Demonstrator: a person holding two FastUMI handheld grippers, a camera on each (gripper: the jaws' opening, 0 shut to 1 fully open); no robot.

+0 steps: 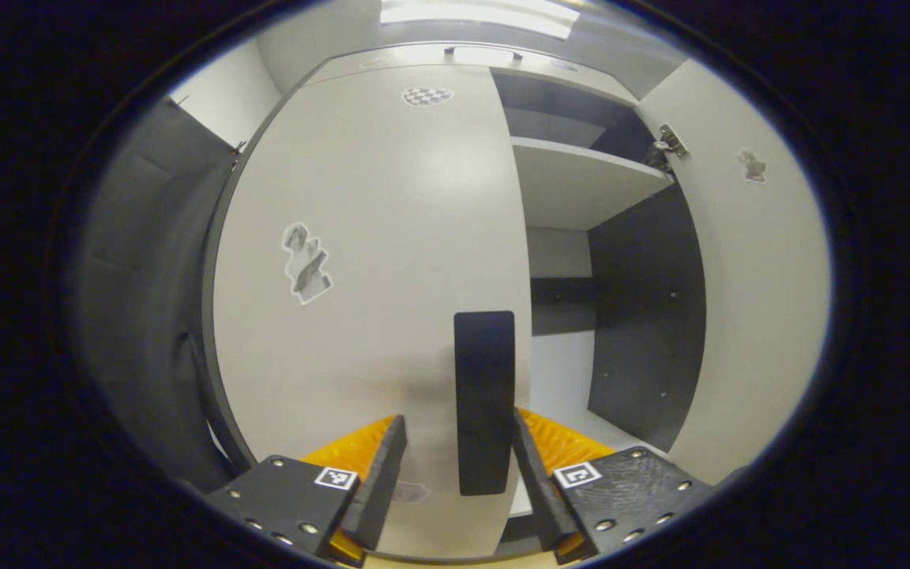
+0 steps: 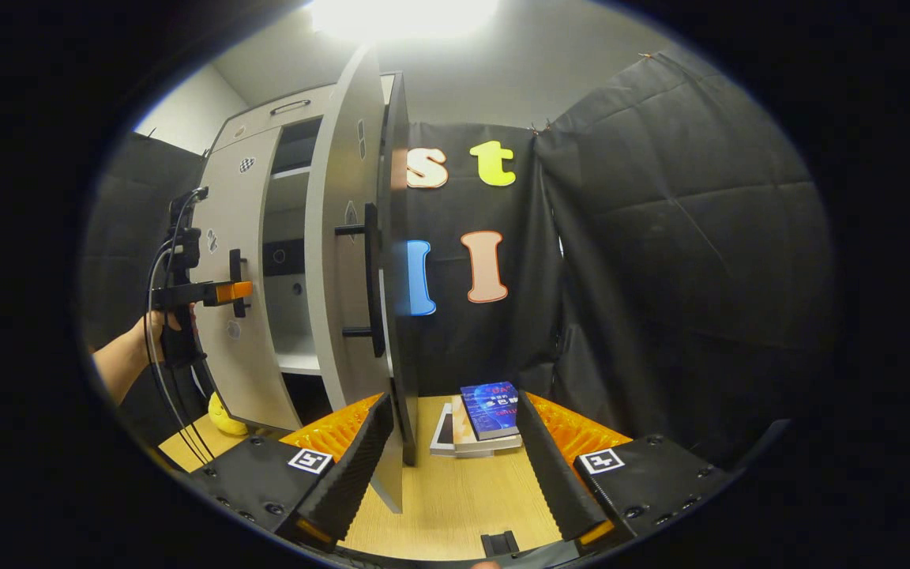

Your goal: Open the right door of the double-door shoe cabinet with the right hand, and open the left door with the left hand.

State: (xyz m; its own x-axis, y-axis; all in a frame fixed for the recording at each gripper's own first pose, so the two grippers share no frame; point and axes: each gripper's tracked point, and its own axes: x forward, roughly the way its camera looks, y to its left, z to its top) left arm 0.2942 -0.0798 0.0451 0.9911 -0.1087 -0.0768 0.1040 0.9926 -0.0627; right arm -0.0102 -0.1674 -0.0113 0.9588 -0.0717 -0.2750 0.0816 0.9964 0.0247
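In the left gripper view our left gripper stands spread around the dark handle of the left door, which is not yet opened. The right door already stands wide open, and our right gripper is released, holding nothing. Next we must clench on the handle and pull.

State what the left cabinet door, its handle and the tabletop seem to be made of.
Left door: likely laminated board, smooth pale satin face with a soft light sheen.
Handle: matte black, metal or plastic; unclear.
Tabletop: light wood or wood-look laminate, grain lines visible.
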